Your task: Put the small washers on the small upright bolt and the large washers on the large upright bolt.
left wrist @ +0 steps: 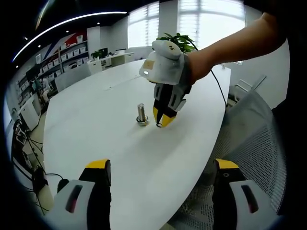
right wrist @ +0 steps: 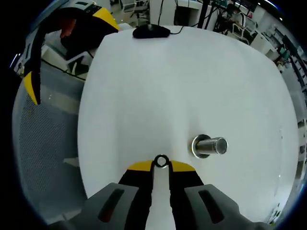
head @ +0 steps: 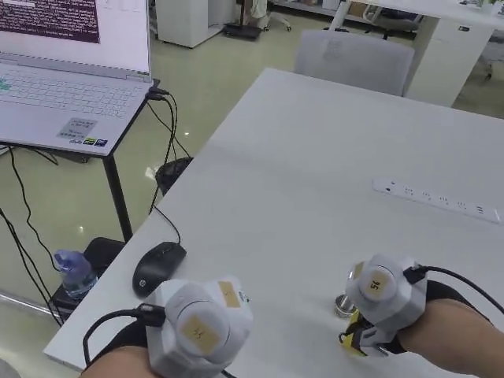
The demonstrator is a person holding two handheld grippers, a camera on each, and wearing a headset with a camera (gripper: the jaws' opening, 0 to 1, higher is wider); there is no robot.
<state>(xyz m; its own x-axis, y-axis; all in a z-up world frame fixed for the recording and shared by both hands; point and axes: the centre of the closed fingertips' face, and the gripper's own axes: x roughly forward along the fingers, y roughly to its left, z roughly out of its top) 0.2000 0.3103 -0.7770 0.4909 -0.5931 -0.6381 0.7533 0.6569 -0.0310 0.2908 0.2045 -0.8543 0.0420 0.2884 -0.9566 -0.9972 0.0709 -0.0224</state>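
Right gripper view: right claw (right wrist: 161, 166) pinches a washer (right wrist: 161, 161) beside the bolt (right wrist: 209, 145).

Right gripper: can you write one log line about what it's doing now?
right gripper: shut on washer | upright bolt: on table, beside the washer, not touching | left gripper: open, holding nothing

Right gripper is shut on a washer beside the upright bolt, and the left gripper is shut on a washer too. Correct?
Not quite. The left gripper is open with nothing between its jaws, as the left gripper view shows. The rest holds: the right gripper is shut on a washer beside the upright bolt.
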